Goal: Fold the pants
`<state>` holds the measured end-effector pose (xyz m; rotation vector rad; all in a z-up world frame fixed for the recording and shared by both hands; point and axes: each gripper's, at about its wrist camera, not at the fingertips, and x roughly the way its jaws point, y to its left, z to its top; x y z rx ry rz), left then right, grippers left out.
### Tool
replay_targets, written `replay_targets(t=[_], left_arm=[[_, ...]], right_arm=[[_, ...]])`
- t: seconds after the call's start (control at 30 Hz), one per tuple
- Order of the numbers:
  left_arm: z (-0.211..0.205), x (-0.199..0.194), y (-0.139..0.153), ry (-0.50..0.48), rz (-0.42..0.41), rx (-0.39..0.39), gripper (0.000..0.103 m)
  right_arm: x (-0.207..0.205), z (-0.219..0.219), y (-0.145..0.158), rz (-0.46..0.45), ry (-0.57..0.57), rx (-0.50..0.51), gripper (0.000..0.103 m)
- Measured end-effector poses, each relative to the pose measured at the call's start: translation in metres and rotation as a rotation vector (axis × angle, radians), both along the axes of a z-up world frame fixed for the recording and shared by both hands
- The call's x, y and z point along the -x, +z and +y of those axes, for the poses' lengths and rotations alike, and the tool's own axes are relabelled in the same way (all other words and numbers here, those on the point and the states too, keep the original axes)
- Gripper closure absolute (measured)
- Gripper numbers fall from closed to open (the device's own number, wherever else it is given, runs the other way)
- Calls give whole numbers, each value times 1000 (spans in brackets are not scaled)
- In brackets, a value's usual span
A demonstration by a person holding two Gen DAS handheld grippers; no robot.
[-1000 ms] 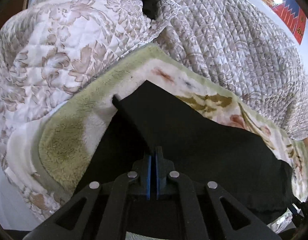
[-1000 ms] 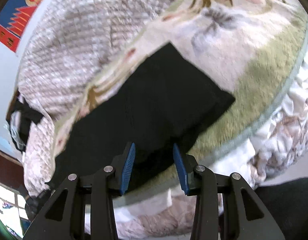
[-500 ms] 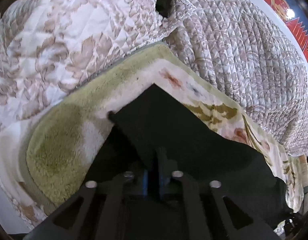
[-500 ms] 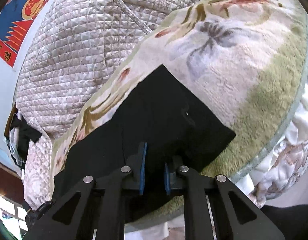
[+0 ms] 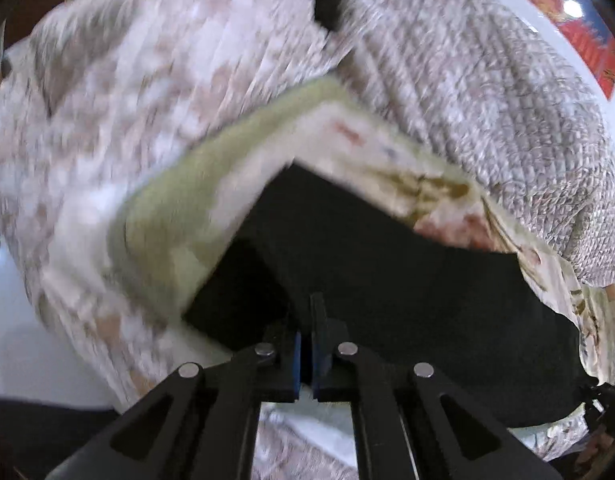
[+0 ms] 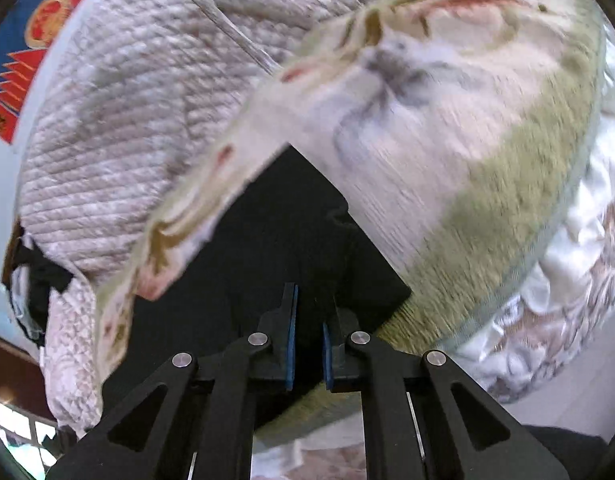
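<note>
Black pants (image 5: 387, 264) lie on a floral fleece blanket (image 5: 179, 200) on a bed. In the left wrist view my left gripper (image 5: 306, 344) is shut on a raised fold of the pants at their near edge. In the right wrist view the pants (image 6: 283, 224) show as a dark panel with a corner pointing away. My right gripper (image 6: 307, 336) is shut on the near edge of the pants, with cloth bunched between the blue pads. Both views are blurred by motion.
A grey quilted bedspread (image 5: 487, 92) covers the far side of the bed; it also shows in the right wrist view (image 6: 127, 112). A cream floral quilt (image 5: 107, 80) is bunched at the left. The blanket's green border (image 6: 519, 208) runs along the bed edge.
The right gripper went from open to shut on the pants edge. Both grippers have lifted and pulled back, drawing the cloth up; the near bed edge now shows under the left one.
</note>
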<state>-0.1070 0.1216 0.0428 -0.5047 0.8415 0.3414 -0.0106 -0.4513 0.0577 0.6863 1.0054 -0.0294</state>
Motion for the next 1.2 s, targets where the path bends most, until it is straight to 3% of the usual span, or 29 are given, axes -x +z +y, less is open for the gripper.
replay_targets(t=[0.27,0.33,0.47,0.63,0.73,0.83,1.03,1.2], left_arm=[[1,3,3,5,29,-31,94],[4,9,11,33,23,-50,94],[6,12,34,72,-13,-156,88],[-6,-3,51,24,-79,-163,69],[-25,-21,48,-66,-80,-134,67],[-44,-38,36,-155,-41,-111,67],[-89,-74,27,-340,-14,-40,67],[-143,-121,29,-517,-20,-7,67]], right_arm=[[1,2,0,43,-10,46,91],[9,0,11,26,-42,92,81],[23,-1,42,-61,-78,246,80],[17,36,51,-153,85,359,79],[8,59,34,-127,222,346,76],[-7,72,-7,63,328,354,76],[-12,79,18,-89,354,372,76],[-58,102,15,-111,448,371,76]])
